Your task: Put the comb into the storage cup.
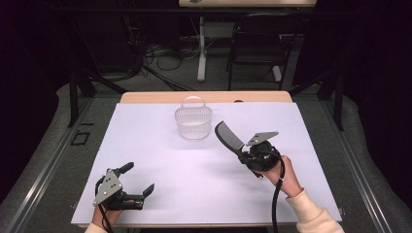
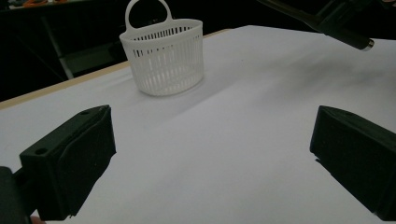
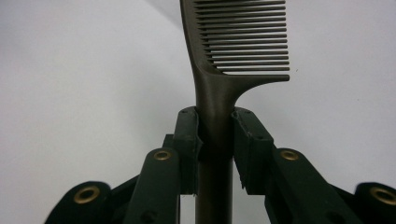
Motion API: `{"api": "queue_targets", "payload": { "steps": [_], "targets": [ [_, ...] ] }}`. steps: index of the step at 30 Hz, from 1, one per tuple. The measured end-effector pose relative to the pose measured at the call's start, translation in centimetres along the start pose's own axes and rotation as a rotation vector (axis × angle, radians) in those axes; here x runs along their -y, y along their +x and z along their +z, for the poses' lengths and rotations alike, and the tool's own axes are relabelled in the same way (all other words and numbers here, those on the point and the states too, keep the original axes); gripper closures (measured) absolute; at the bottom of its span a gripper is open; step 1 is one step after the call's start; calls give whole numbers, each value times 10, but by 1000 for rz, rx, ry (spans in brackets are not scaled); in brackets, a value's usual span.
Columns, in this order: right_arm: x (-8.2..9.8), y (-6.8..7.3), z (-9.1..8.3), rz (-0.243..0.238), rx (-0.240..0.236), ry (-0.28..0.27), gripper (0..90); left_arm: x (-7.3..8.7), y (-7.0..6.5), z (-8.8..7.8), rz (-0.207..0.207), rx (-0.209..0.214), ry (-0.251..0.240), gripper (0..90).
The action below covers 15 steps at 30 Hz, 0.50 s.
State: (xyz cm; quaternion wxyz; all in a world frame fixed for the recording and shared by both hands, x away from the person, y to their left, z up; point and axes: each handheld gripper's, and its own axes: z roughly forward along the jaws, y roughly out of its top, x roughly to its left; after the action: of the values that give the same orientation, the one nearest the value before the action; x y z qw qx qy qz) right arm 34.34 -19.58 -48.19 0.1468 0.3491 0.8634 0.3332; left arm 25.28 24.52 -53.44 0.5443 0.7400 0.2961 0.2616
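A black comb (image 1: 228, 135) (image 3: 236, 42) is held up off the white table, its toothed end pointing toward the basket. My right gripper (image 1: 243, 154) (image 3: 216, 130) is shut on the comb's handle, the pads pressing it from both sides. A white slatted basket (image 1: 193, 121) (image 2: 162, 53) with a loop handle stands upright at the back middle of the table, just left of the comb's tip. My left gripper (image 1: 137, 178) (image 2: 212, 154) rests low at the front left, open, with nothing between its jaws. In the left gripper view the comb's handle end (image 2: 355, 41) pokes in at the top right.
A white sheet (image 1: 194, 194) covers the wooden table. Beyond the far edge are a chair (image 1: 257, 43), a table leg (image 1: 201, 48) and loose cables on the floor. Dark frame legs stand at the table's left (image 1: 73, 92) and right (image 1: 337, 92).
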Motion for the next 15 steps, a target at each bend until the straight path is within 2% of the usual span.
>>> {"api": "queue_targets", "payload": {
  "steps": [15],
  "targets": [
    [-5, -2, -1, 0, 7, -27, 726, 0, 0, -1, 2, -5, -2, 1]
  ]
}}
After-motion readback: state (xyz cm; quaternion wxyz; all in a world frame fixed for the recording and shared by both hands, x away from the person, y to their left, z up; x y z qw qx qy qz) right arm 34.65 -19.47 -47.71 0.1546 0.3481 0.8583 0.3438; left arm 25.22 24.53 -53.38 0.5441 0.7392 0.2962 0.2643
